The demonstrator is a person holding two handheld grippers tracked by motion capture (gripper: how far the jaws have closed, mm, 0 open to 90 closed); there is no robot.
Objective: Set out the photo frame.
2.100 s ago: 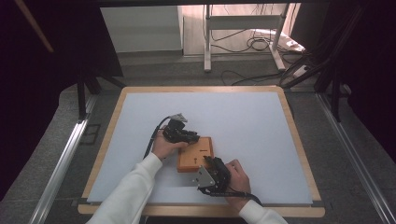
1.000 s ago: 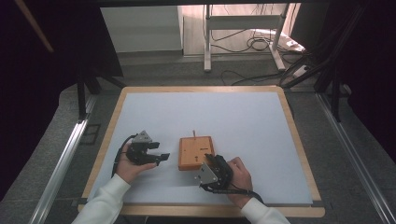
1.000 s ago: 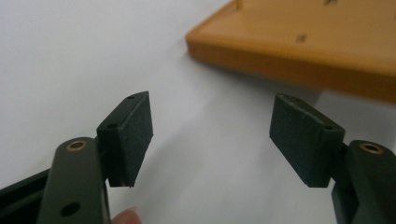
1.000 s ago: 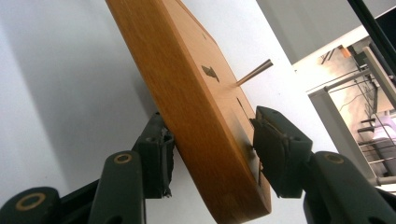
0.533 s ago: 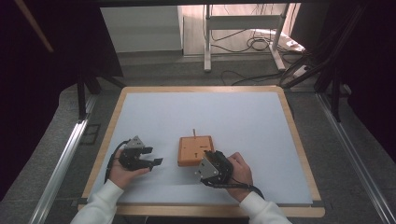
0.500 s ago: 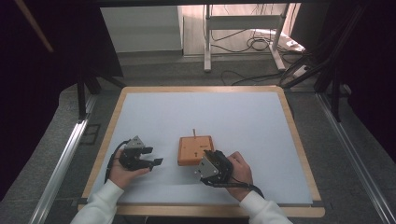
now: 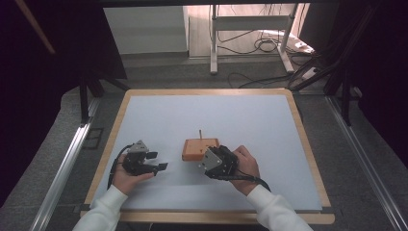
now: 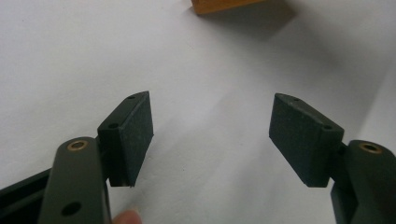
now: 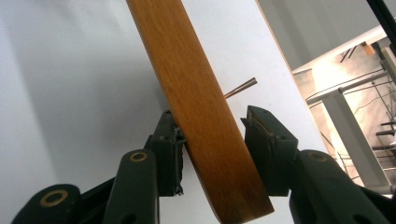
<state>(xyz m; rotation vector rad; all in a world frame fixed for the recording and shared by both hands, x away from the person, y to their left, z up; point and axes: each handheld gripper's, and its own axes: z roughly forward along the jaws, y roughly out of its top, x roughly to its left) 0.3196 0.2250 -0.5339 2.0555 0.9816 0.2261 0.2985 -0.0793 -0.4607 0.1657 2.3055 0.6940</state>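
Right gripper (image 9: 212,135) straddles the wooden block (image 9: 196,98), one jaw not seated: close squarely. Left gripper (image 8: 210,135) spread, empty.

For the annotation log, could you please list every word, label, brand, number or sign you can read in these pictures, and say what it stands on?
None: no readable text in any view.
Wooden block: plain wood, with a thin pin standing on it, no lettering.
Left tool and right tool: black parts with bare screw holes, no brand or number.
Table: plain white top, unmarked.
Background clutter beyond the table: too small and dim to tell.
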